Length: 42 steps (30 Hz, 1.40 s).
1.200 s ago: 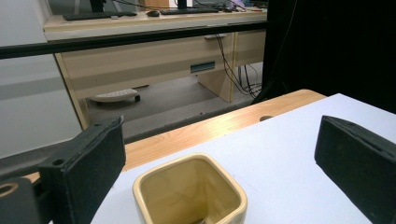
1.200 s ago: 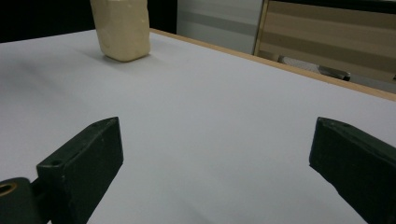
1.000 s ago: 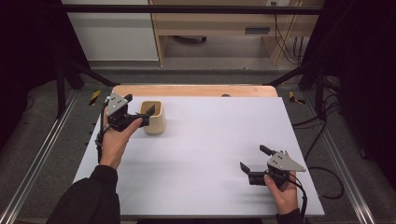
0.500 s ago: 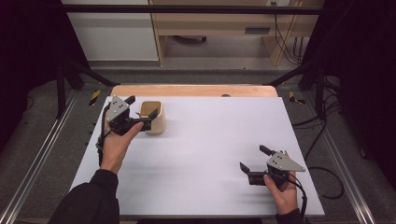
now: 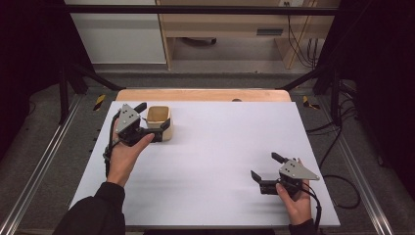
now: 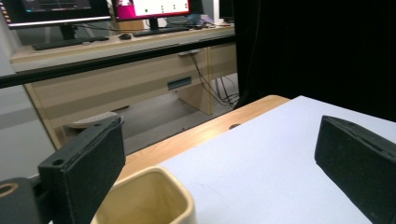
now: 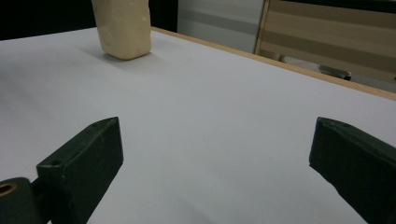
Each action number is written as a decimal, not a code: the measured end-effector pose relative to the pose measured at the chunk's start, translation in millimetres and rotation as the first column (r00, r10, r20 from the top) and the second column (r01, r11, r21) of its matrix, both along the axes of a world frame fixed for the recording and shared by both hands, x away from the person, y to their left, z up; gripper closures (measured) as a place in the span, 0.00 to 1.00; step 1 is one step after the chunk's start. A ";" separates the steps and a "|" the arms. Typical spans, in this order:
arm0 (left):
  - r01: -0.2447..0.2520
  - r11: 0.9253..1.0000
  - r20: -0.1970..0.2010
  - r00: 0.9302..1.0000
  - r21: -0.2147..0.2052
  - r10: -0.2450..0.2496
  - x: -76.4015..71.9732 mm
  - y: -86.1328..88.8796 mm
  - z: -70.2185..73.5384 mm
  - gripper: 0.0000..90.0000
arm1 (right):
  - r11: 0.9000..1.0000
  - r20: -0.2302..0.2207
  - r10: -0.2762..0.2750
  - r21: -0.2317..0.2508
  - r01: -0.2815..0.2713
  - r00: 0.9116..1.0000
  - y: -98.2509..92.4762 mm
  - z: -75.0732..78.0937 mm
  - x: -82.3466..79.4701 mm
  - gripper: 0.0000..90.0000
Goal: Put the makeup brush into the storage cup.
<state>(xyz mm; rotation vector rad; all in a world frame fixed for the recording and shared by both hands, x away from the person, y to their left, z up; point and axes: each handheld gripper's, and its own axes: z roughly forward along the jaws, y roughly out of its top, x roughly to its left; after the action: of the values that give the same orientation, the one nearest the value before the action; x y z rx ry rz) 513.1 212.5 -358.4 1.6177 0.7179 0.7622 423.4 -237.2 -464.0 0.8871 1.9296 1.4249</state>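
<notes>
A cream, square-mouthed cup [image 5: 160, 121] stands upright at the far left of the white table top [image 5: 220, 147]. My left gripper [image 5: 149, 122] is open beside the cup's left side, its jaws reaching along the far and near sides of the cup. In the left gripper view the cup's rim [image 6: 148, 199] sits low by the left jaw, and the left gripper [image 6: 219, 158] holds nothing. My right gripper [image 5: 264, 165] rests open near the front right of the table. The right gripper [image 7: 215, 154] faces the distant cup [image 7: 123, 28] across bare table.
A wooden strip [image 5: 203, 95] runs along the table's far edge. Metal rails [image 5: 44, 161] flank the table on both sides. Cables [image 5: 337, 186] trail off to the right, and a desk with monitors [image 6: 107, 9] stands beyond the table.
My left gripper has edged closer to the cup, and its near jaw now lies along the cup's front side. The cup and the right gripper have stayed put.
</notes>
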 end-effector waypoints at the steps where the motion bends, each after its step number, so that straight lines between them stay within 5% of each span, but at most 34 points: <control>1: 0.009 1.000 -0.002 1.000 -0.004 -0.009 -1.0 -1.4 -0.7 0.02 | 1.000 -0.001 -0.001 0.001 0.001 1.000 0.0 0.0 0.0 0.03; 23: 0.133 0.991 -0.017 0.991 -0.013 -0.134 -21.2 -21.7 -15.4 0.01 | 1.000 -0.003 -0.002 -0.001 0.002 1.000 0.6 -0.7 0.1 0.03; 42: 0.150 0.988 -0.044 0.988 -0.025 -0.151 -41.5 -20.6 -47.4 0.01 | 1.000 0.017 -0.017 -0.011 0.017 1.000 0.5 -0.4 -0.8 0.04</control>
<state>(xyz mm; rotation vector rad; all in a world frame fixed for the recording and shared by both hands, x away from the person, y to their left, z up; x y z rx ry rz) 471.7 191.9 -405.9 1.6540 0.6258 0.6081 422.5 -236.7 -464.4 0.8814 1.9120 1.4058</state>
